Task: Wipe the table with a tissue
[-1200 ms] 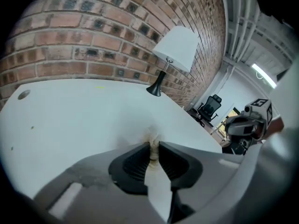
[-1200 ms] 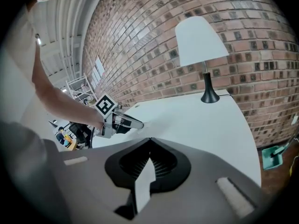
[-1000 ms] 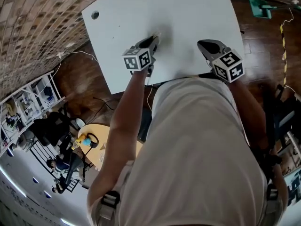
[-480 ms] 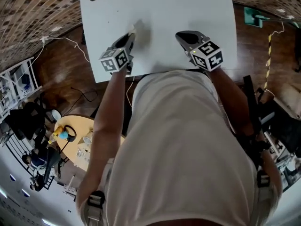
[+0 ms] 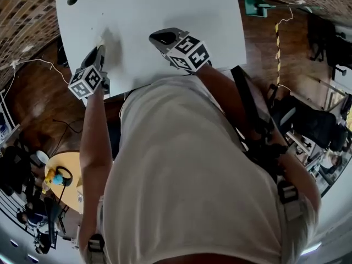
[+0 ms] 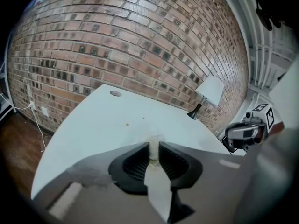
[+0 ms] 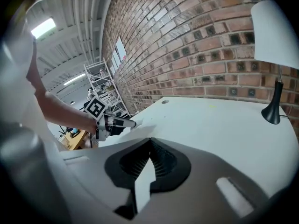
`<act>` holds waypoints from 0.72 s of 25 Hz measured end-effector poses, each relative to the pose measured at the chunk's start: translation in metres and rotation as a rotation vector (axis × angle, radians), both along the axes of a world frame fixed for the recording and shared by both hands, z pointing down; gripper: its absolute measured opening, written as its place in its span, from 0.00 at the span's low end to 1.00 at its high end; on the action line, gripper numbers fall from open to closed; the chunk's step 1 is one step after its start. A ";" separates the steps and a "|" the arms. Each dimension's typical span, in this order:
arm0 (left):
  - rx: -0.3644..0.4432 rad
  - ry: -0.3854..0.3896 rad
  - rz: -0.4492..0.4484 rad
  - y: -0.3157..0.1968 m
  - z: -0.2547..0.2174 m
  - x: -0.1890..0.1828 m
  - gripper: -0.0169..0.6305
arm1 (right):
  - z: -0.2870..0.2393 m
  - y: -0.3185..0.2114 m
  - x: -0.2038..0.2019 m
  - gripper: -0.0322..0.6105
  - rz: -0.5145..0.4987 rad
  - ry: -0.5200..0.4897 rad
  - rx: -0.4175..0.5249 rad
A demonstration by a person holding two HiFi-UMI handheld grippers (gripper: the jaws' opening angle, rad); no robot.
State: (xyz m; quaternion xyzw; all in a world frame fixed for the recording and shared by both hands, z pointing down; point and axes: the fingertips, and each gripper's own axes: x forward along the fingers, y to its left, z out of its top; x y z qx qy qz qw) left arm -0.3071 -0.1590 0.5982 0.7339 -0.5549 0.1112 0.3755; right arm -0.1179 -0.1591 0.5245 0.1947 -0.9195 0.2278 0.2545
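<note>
A small white tissue (image 6: 153, 143) is pinched between the tips of my left gripper (image 6: 153, 144), which is shut on it and presses it on the white table (image 6: 93, 129). In the head view that gripper (image 5: 100, 46) sits near the table's left front edge. The right gripper view shows it from the side, with the tissue (image 7: 137, 123) at its tip. My right gripper (image 5: 156, 36) hovers over the table to its right; its jaws (image 7: 149, 140) meet with nothing between them. A couple of tiny specks (image 6: 126, 124) lie ahead of the tissue.
A white-shaded desk lamp (image 6: 208, 94) stands at the table's far corner by the brick wall (image 6: 117, 41). A cable hole (image 5: 72, 0) is in the far left corner. Wooden floor, a round wooden table (image 5: 60, 180) and shelving lie beyond the near edge.
Both grippers have slid leftward across the table in the head view, the left one carrying the tissue toward the left edge. The jaws have not changed.
</note>
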 end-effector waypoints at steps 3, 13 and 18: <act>0.004 0.006 -0.021 -0.002 0.001 -0.018 0.14 | 0.000 0.001 -0.017 0.06 -0.005 -0.001 -0.004; 0.005 -0.077 -0.006 -0.047 0.012 -0.050 0.14 | 0.006 0.005 -0.027 0.06 0.045 0.034 -0.017; -0.013 -0.257 0.047 -0.076 0.020 -0.065 0.14 | 0.003 0.009 -0.016 0.06 0.102 0.041 -0.008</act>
